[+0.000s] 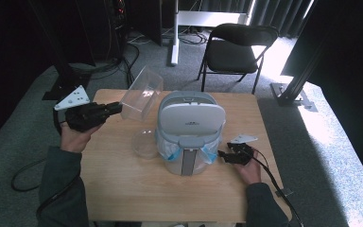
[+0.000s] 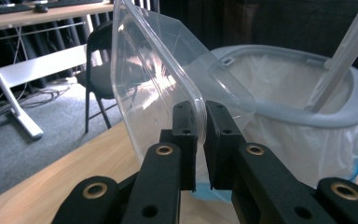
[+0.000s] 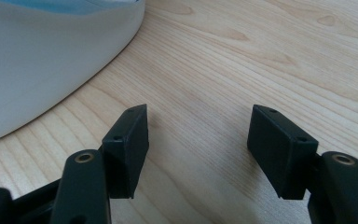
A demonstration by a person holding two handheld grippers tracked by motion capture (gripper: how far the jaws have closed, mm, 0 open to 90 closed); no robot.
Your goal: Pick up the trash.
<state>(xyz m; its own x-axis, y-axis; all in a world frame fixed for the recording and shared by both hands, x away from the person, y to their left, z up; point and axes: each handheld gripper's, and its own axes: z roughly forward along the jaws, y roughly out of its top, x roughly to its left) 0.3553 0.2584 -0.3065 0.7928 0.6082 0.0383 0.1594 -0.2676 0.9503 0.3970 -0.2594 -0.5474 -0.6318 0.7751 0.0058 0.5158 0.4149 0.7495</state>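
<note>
My left tongs [image 1: 116, 109] pinch the rim of the clear plastic container [image 1: 142, 92], holding it tilted in the air just left of the grey bin [image 1: 189, 127]. My right tongs [image 1: 223, 155] rest on the worktop [image 1: 123, 189] just right of the bin, jaws wide apart and empty.

The light wooden counter [image 1: 123, 189] stands on grey carpet. Near its middle sits a grey bin [image 1: 189, 142] lined with a bag, and just left of it lies a clear round lid [image 1: 144, 144]. The right claw [image 1: 223, 155] rests on the counter just right of the bin.

black folding chair [image 1: 236, 49] — grey carpet [image 1: 312, 142], white desk leg [image 1: 174, 33]
</note>
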